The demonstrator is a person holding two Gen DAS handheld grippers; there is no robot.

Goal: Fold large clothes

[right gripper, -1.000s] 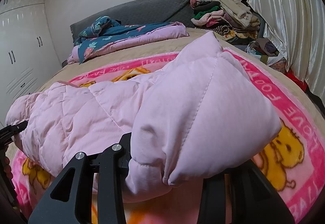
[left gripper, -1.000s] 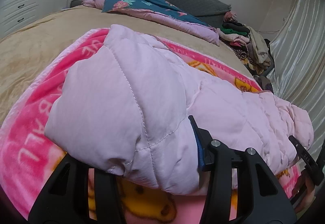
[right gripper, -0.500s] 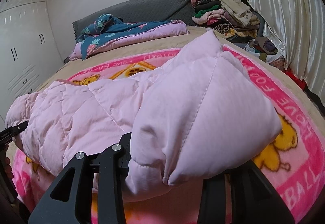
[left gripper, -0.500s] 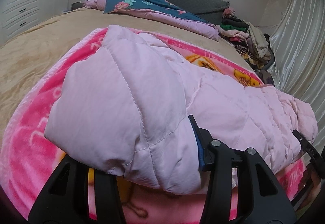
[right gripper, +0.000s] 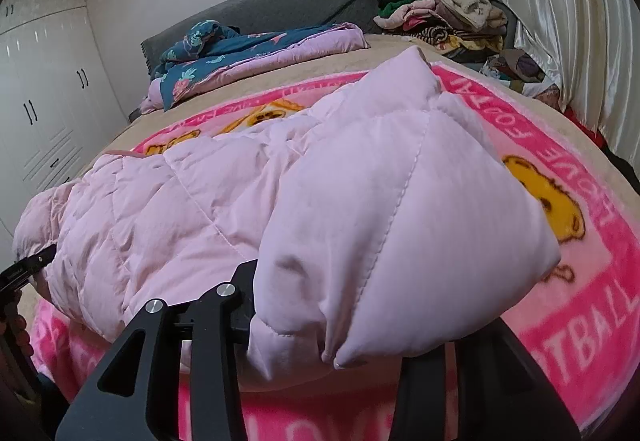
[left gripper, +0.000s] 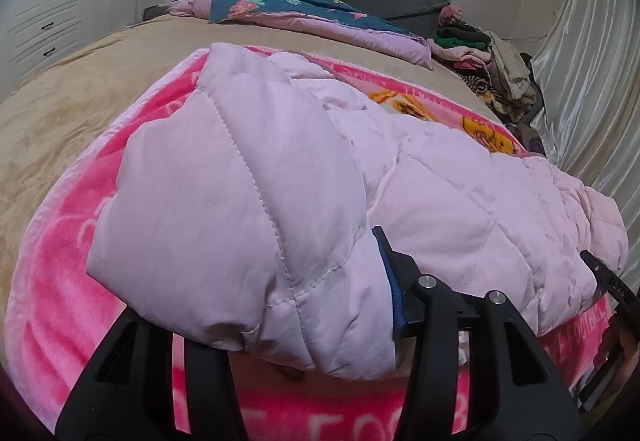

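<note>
Jacket (left gripper: 304, 177), pale pink, quilted: lies across pink cartoon blanket (left gripper: 60, 305) on bed. Left gripper (left gripper: 320, 325) clamps one folded end; right gripper (right gripper: 332, 321) clamps the other, fingertips apparently buried in fabric. Clothes pile (right gripper: 436, 17) beside curtain.

Pink blanket (left gripper: 72, 305) on tan bed (left gripper: 60, 113)

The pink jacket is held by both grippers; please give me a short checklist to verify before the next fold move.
1. Left gripper holds jacket edge: ok, padding bulges between the fingers.
2. Right gripper holds its edge: ok.
3. Jacket lies over the pink blanket: ok.
4. Fold area ahead free of the flowered quilt and clothes pile: ok, both at the far end.
5. Fingertip grip depth: cannot tell, fabric hides it.
</note>
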